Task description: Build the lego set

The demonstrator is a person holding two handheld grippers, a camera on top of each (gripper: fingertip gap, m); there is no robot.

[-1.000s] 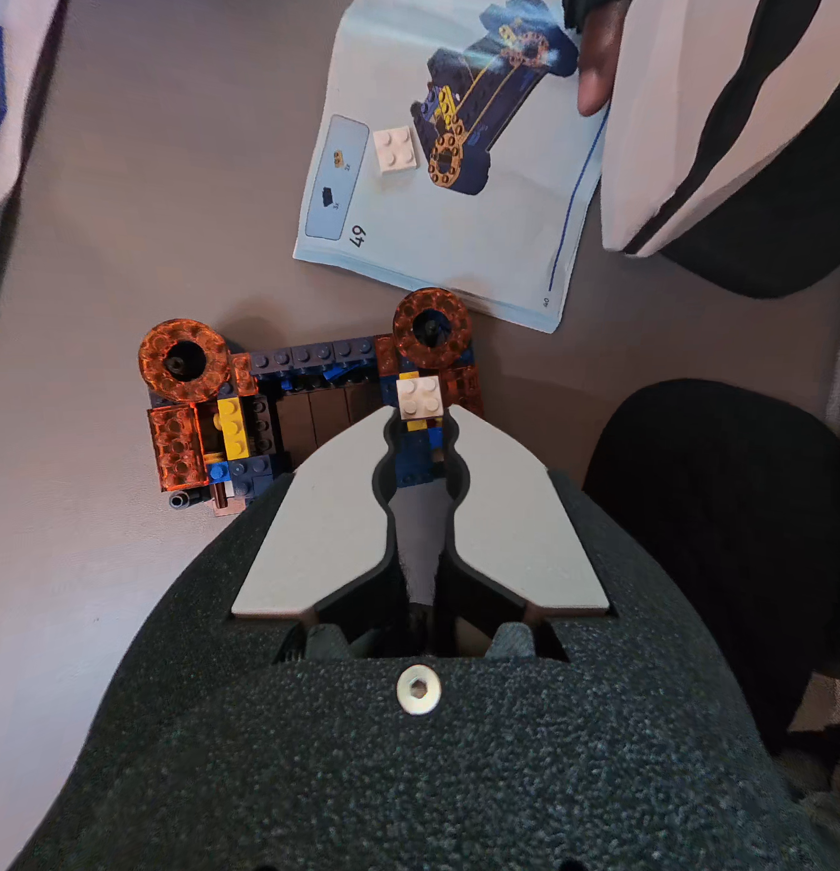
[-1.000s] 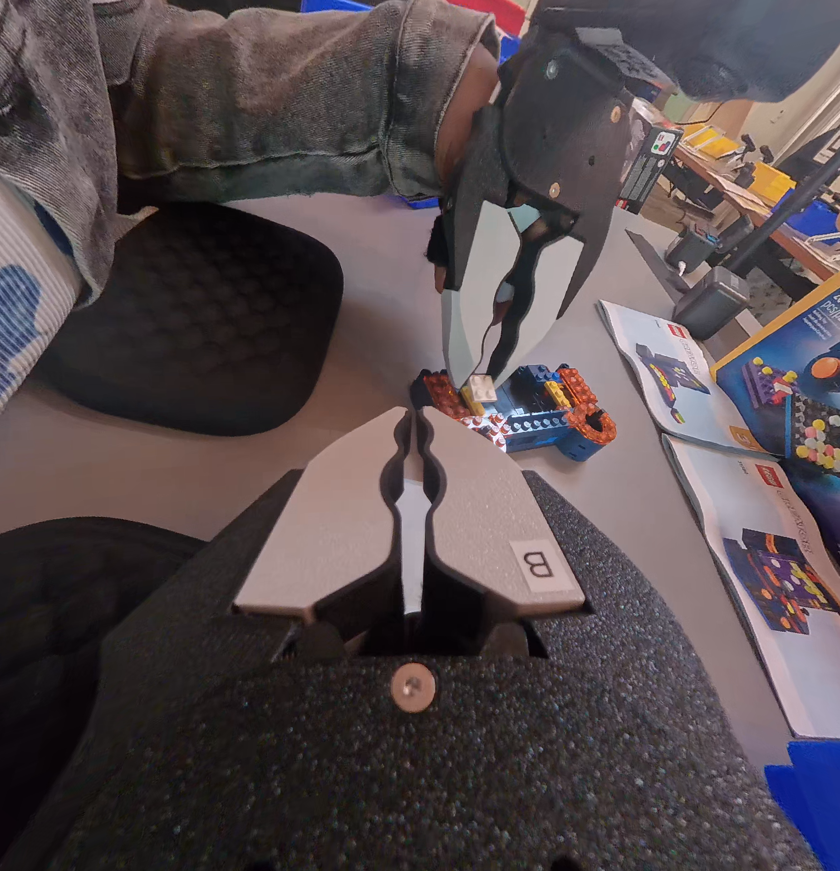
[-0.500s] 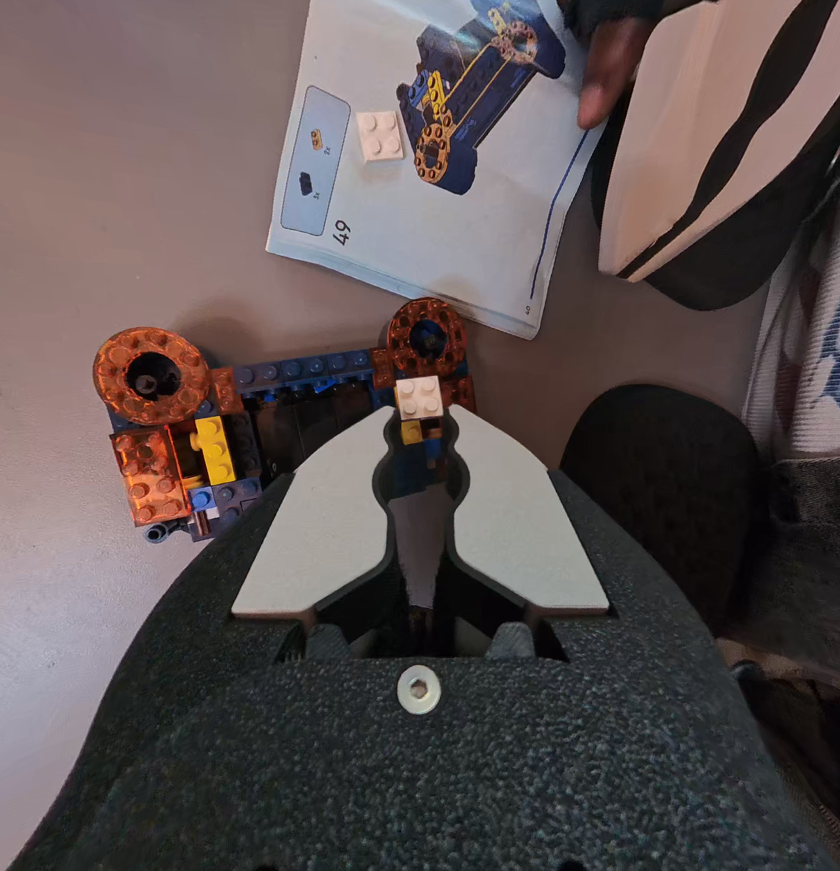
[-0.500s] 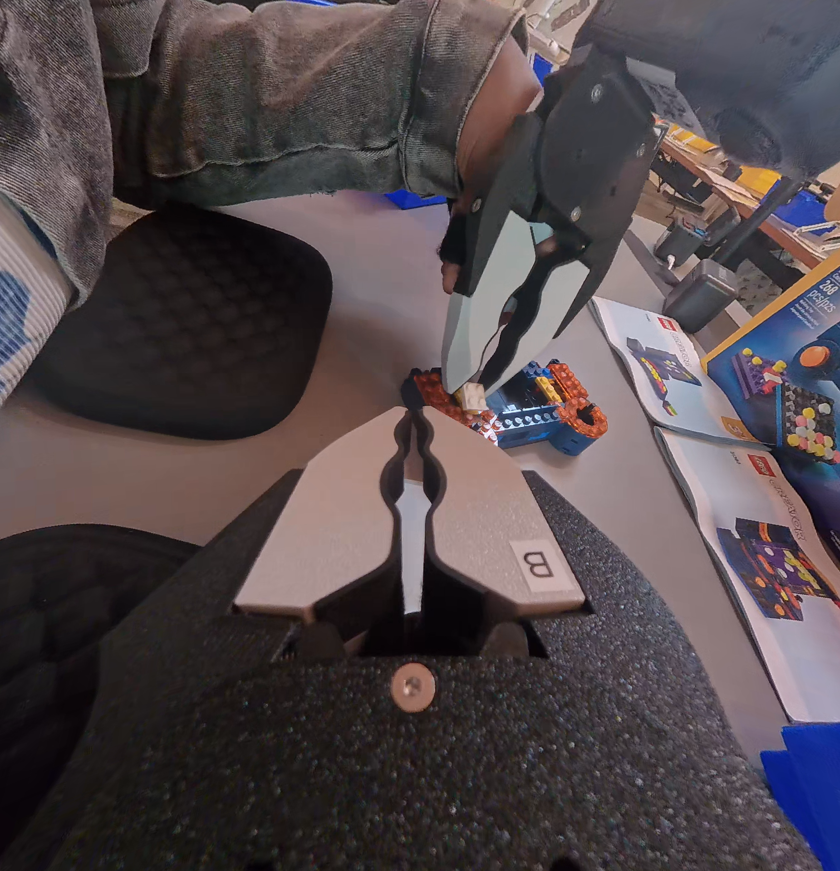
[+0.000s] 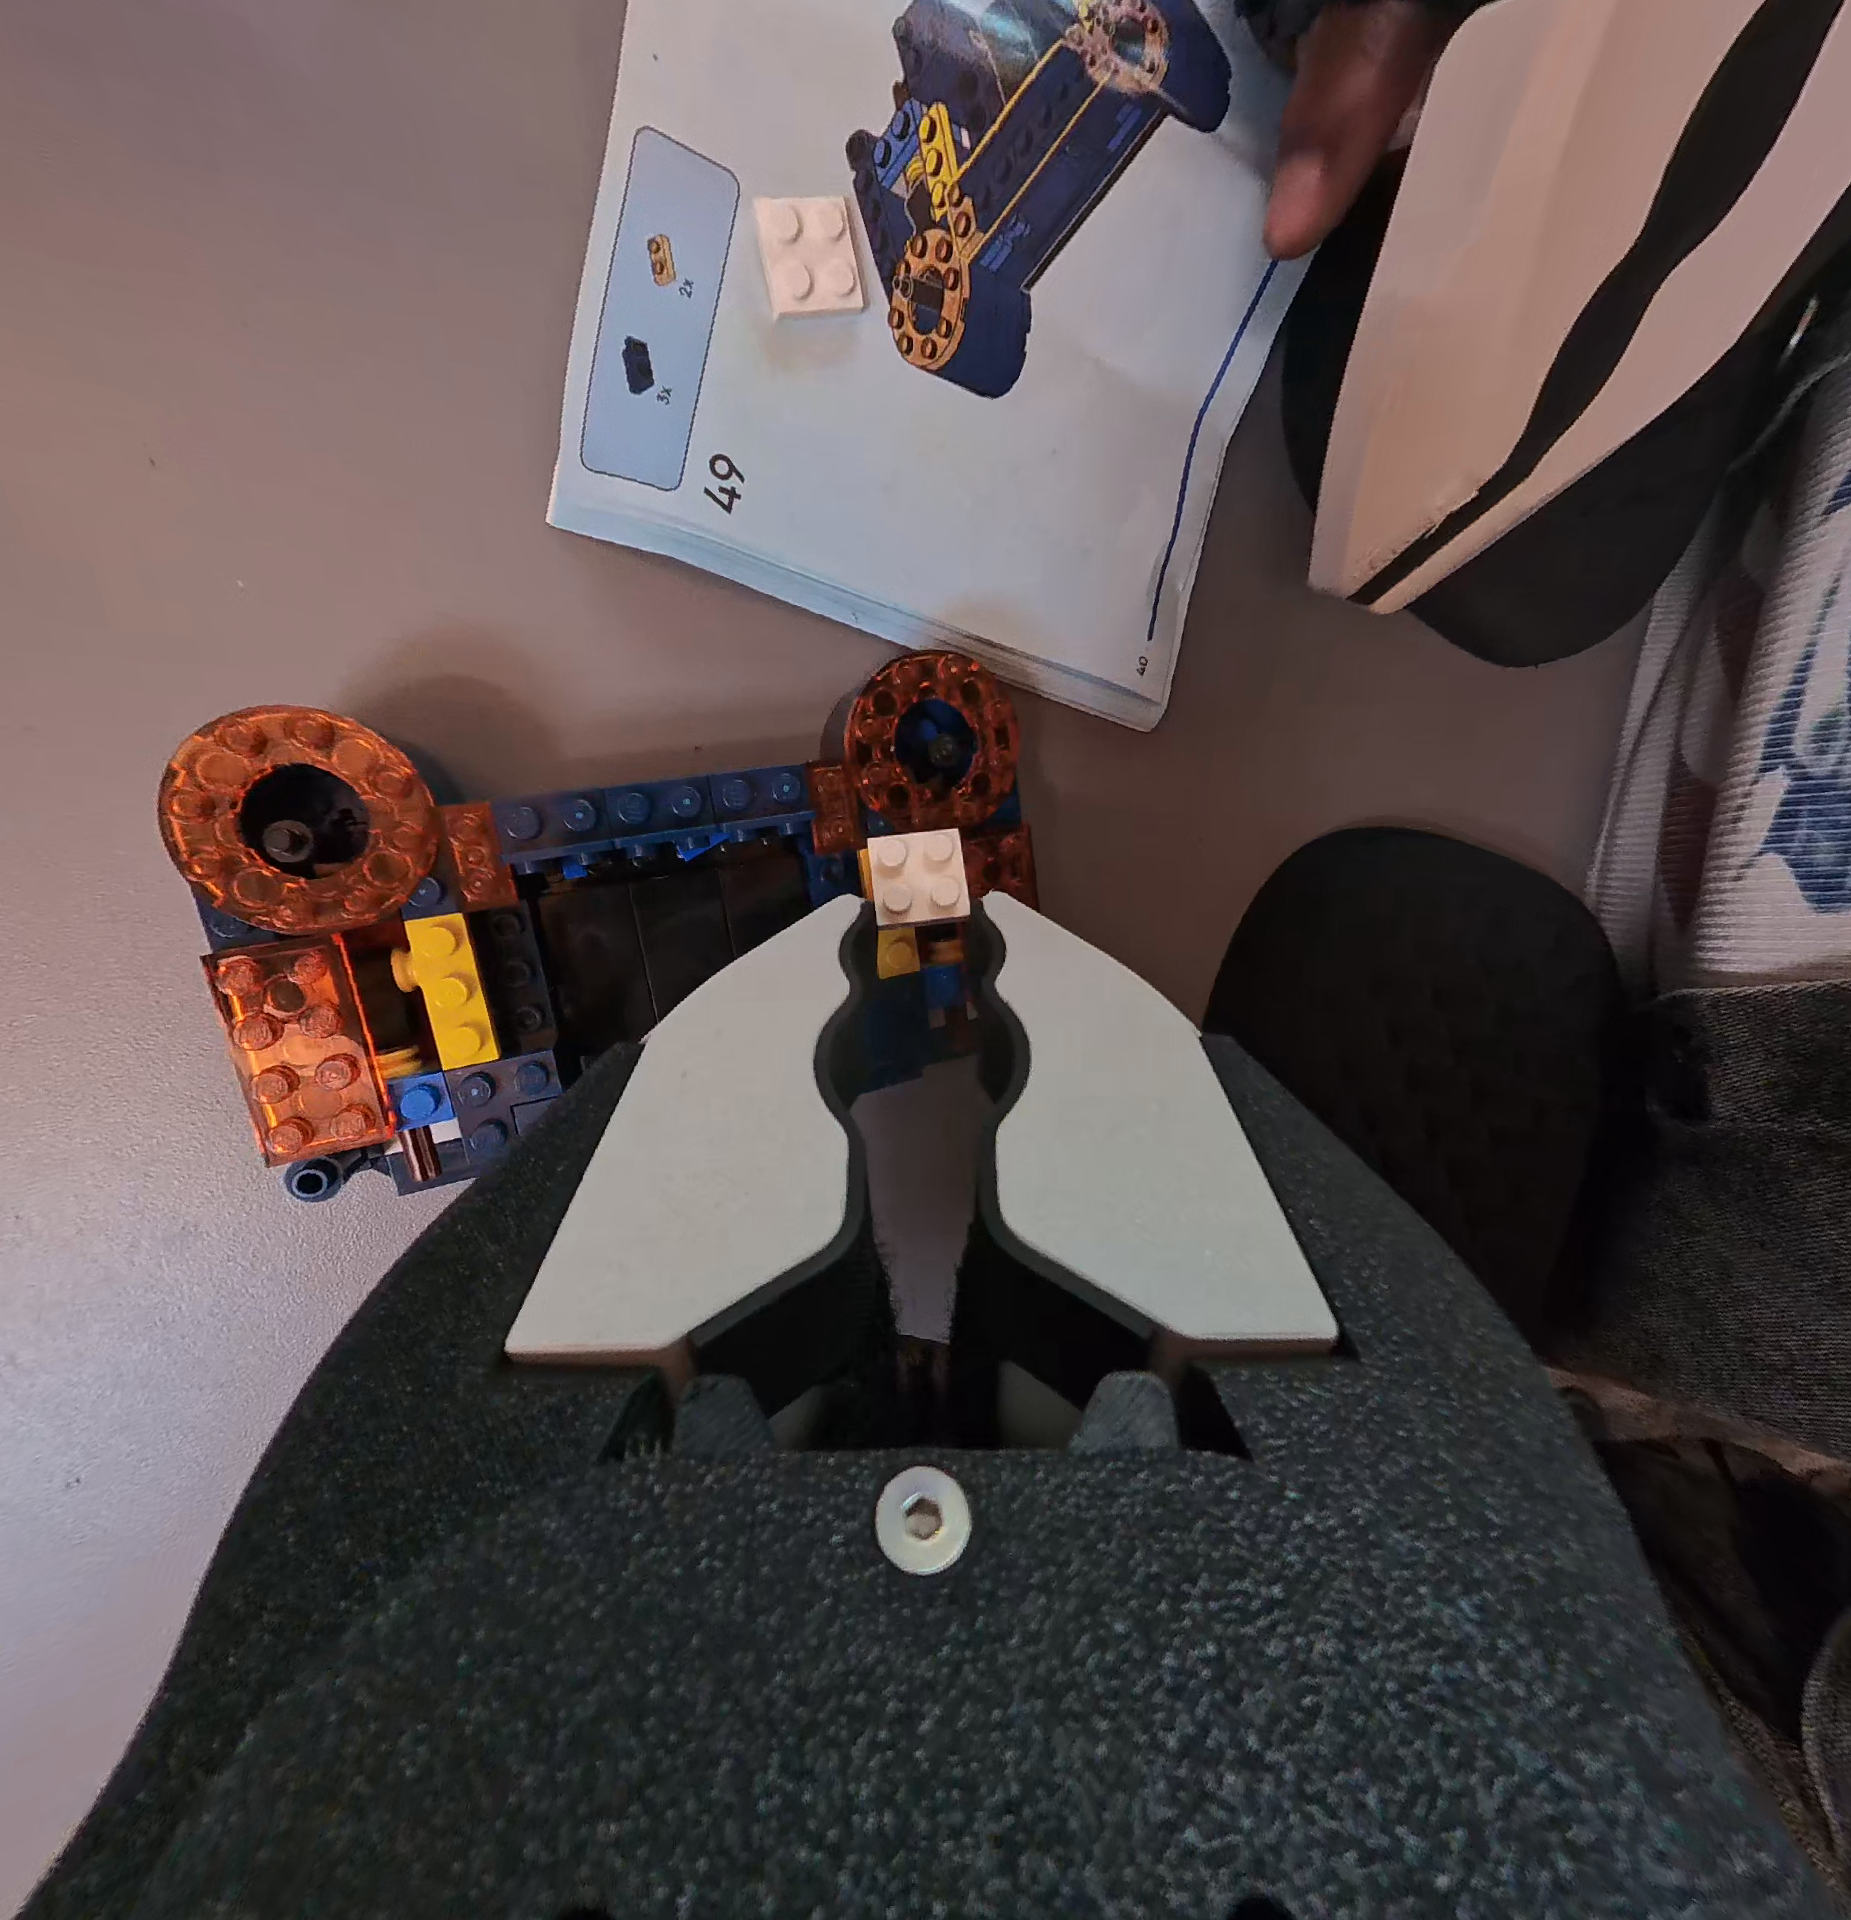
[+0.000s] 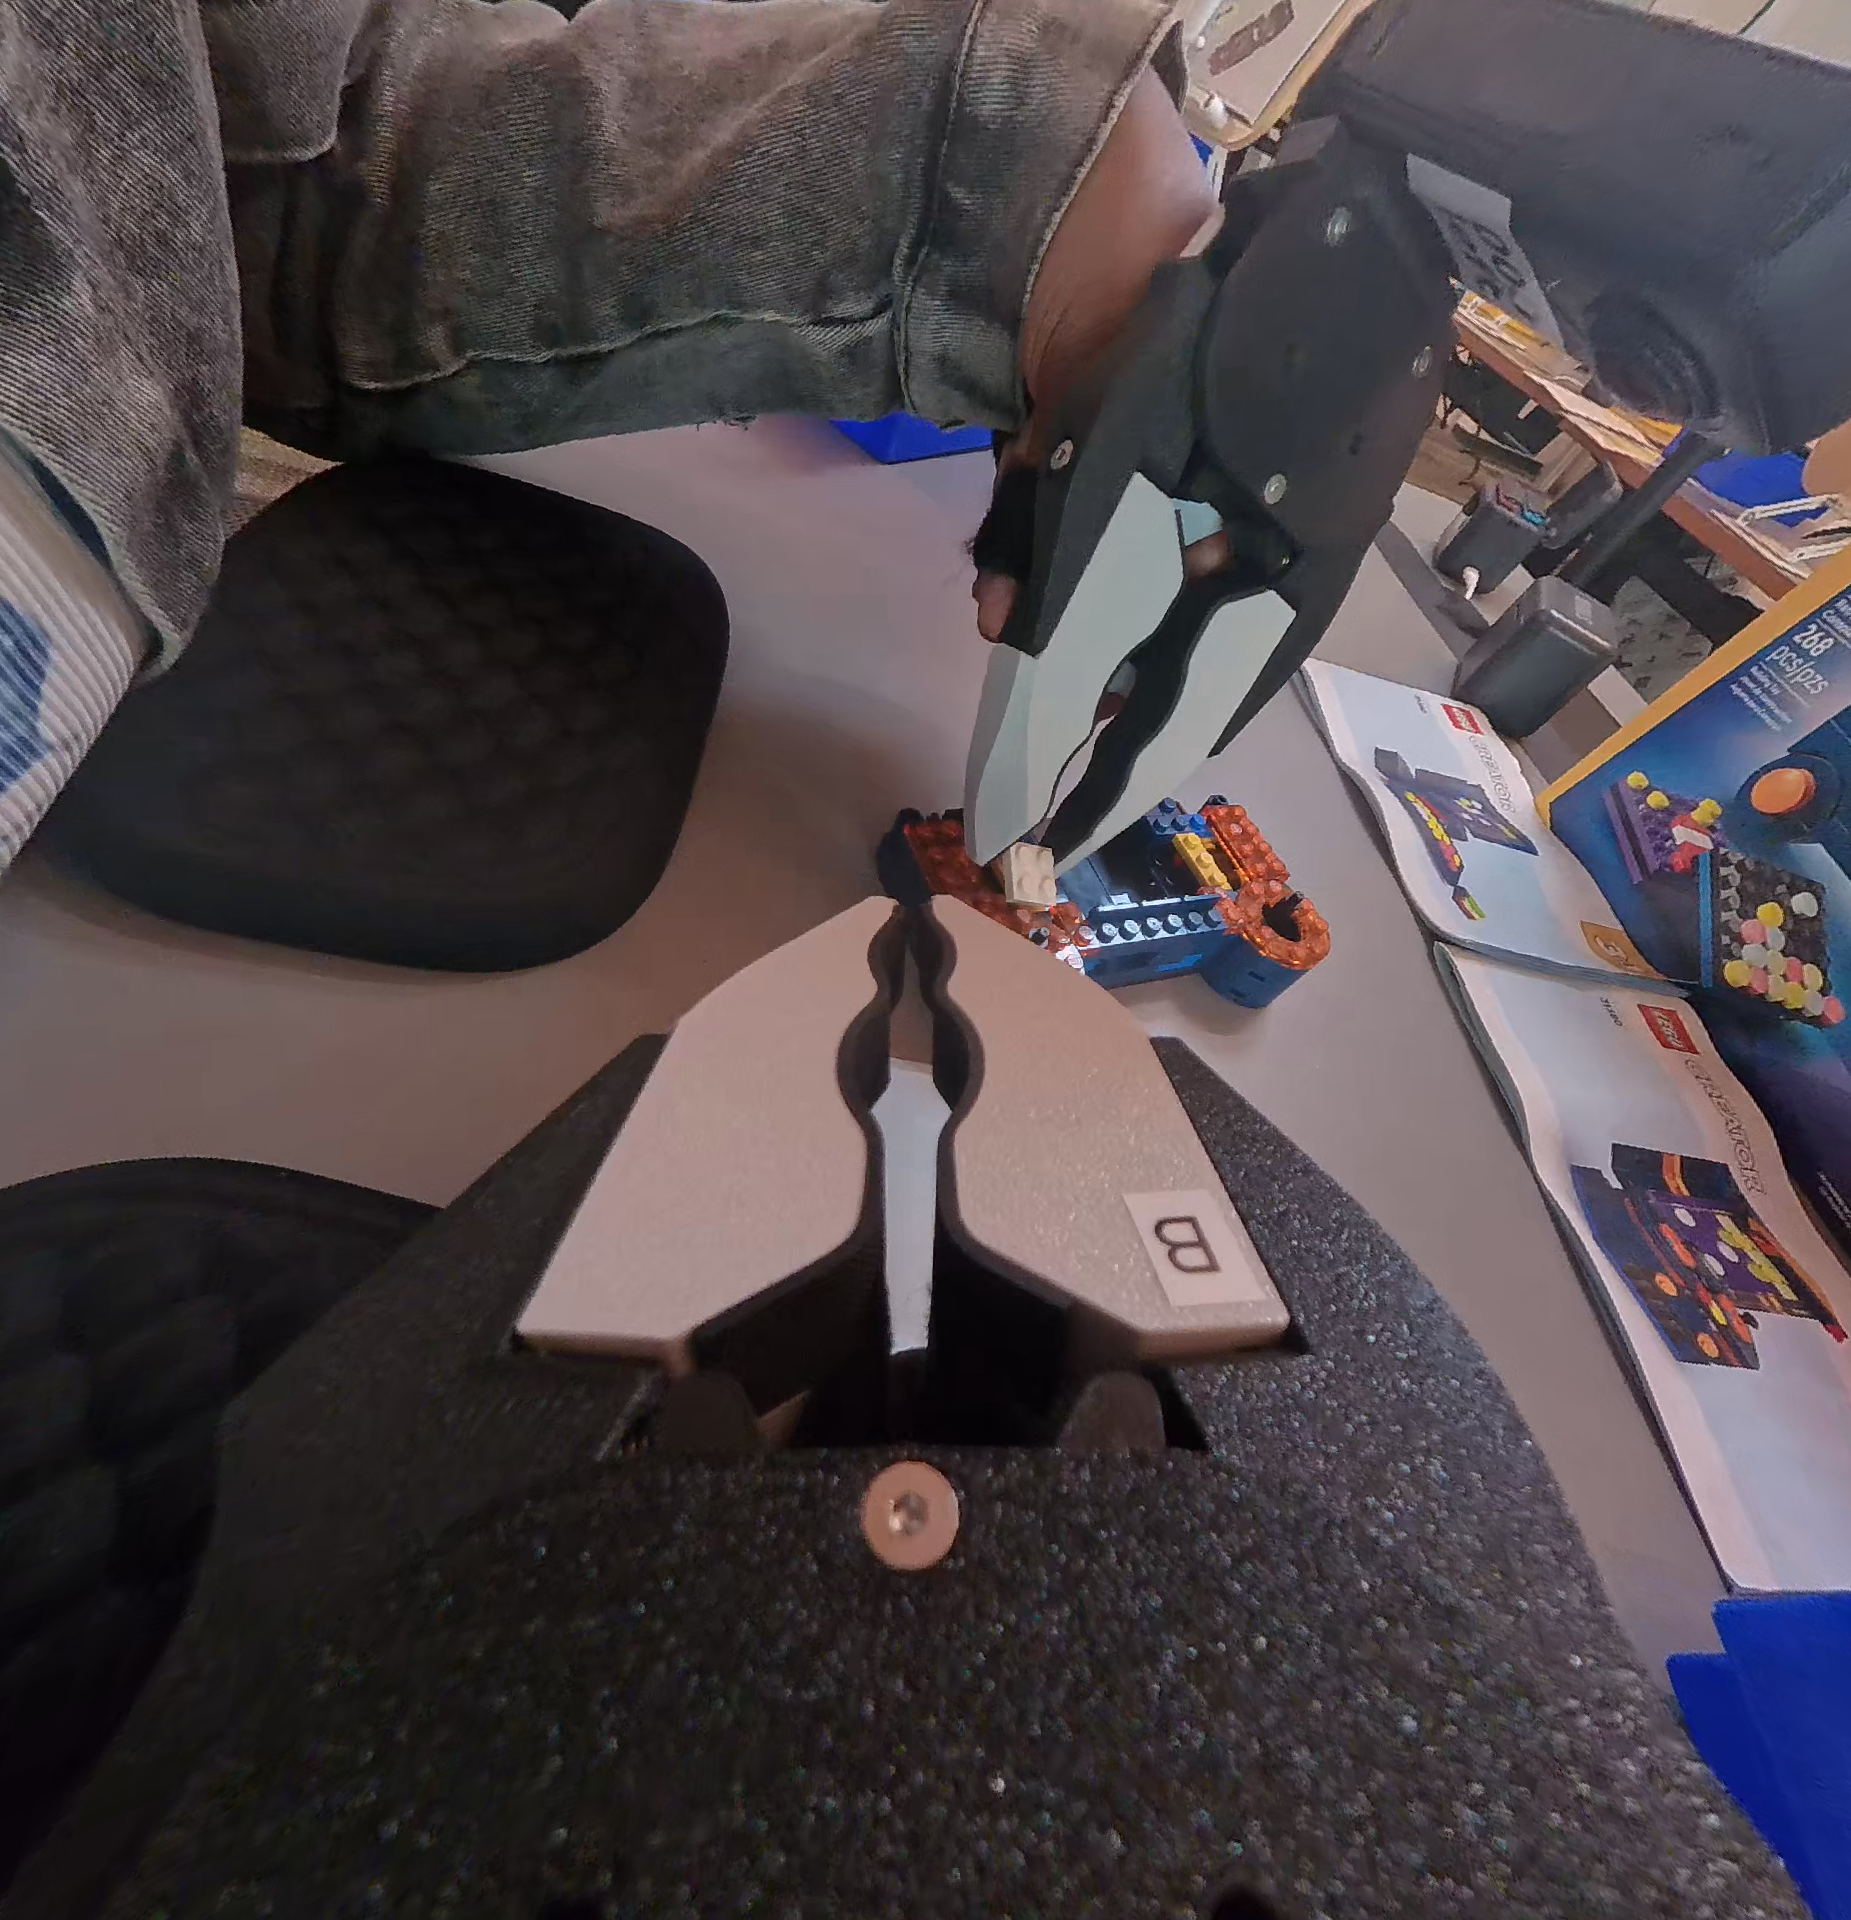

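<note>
Soft, warmish indoor light is falling across the tabletop (image 5: 225,364), dimmer in the left wrist view. The brick model (image 5: 588,914) is casting a blurred shadow beyond the left gripper (image 5: 919,914). Daylight is brightening the room behind the right gripper (image 6: 908,914). Wide-angle distortion is bending the edges; near housings are looking slightly soft.
</note>
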